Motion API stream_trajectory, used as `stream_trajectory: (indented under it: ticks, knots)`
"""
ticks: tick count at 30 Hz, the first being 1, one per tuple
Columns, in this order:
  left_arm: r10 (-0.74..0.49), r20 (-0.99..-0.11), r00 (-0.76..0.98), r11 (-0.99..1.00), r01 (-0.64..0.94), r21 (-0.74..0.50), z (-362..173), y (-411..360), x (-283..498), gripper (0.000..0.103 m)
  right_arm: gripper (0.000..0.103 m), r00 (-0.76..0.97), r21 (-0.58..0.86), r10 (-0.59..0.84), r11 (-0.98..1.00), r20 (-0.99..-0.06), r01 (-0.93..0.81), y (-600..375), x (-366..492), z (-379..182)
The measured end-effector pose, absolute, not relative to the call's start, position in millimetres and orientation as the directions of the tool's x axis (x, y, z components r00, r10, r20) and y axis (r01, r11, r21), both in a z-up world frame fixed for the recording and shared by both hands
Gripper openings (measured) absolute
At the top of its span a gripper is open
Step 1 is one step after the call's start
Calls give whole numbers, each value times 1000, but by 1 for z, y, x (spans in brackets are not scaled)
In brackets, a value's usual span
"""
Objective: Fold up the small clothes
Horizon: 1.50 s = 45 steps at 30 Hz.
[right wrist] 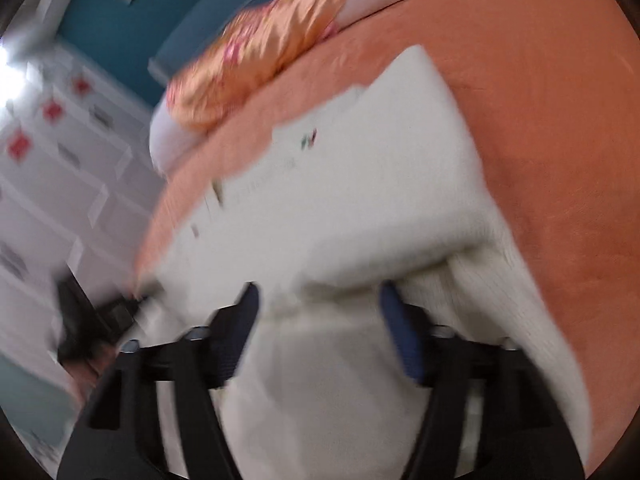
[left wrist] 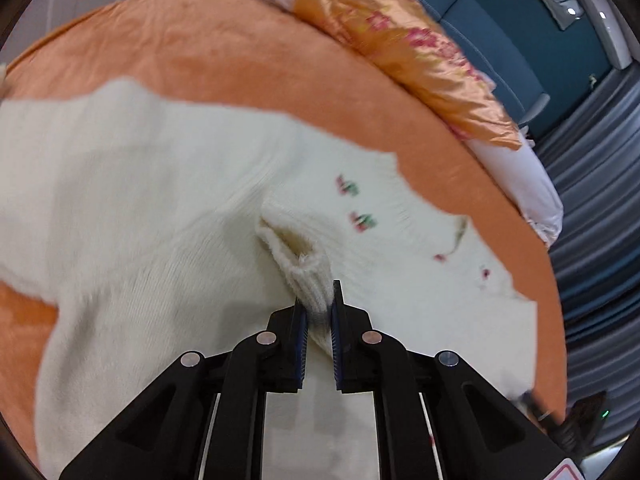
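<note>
Left wrist view — garment: you are looking at a cream knit sweater [left wrist: 168, 184] lying spread on the orange bed cover [left wrist: 224, 56], its small embroidered flowers facing up on the right part.
Left wrist view — tongs: your left gripper [left wrist: 319, 304] is pinching a ribbed cuff or hem of the sweater between its narrowed blue pads [left wrist: 301, 332]; a bunch of rib is standing up between them.
Left wrist view — pose: you are holding that tool low and level over the knit, pointing toward the satin pillow [left wrist: 404, 48] at the far edge of the bed.
Left wrist view — progress: judging by how the body is lying mostly open, the fold is only starting; the pinched part is yet to be carried across and laid flat.
Right wrist view — garment: the same sweater [right wrist: 360, 184] is filling the middle here, with one thick layer seeming to lie doubled over near the tool, though blur is making that hard to confirm.
Right wrist view — tongs: your right gripper [right wrist: 320, 300] is standing wide, its pads [right wrist: 400, 332] well apart with knit lying between and under them; it is not clamping anything that you can make out.
Right wrist view — pose: the blurred frame is showing the tool tilted and angled down onto the cloth.
</note>
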<state>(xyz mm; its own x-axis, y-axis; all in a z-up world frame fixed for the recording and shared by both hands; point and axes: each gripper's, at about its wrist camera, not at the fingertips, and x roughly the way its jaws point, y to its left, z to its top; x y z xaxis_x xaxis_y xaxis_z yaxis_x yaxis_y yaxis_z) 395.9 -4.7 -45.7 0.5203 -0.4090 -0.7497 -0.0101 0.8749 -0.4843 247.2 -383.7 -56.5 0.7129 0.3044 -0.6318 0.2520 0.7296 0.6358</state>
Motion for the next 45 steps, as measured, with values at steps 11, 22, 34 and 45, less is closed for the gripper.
stream_trajectory:
  ticks: [11,22,34,45]
  knots:
    - [-349,-749,564,924,74,-375,-60,-21,380,14,13,730,569,137,726,-670,386,-418,236,-76]
    - [-407,-677,613,883,76,-463,-70,-6,373,19,17,702,267,158,963,-694,46,-283,305,-6]
    - [-486,-618,618,830,104,-549,-80,4,373,24,0,689,348,81,901,-720,258,-404,324,-66]
    - [-260,-730,632,947,17,-322,-50,-6,367,34,1,645,179,-57,939,-762,295,-410,248,-41]
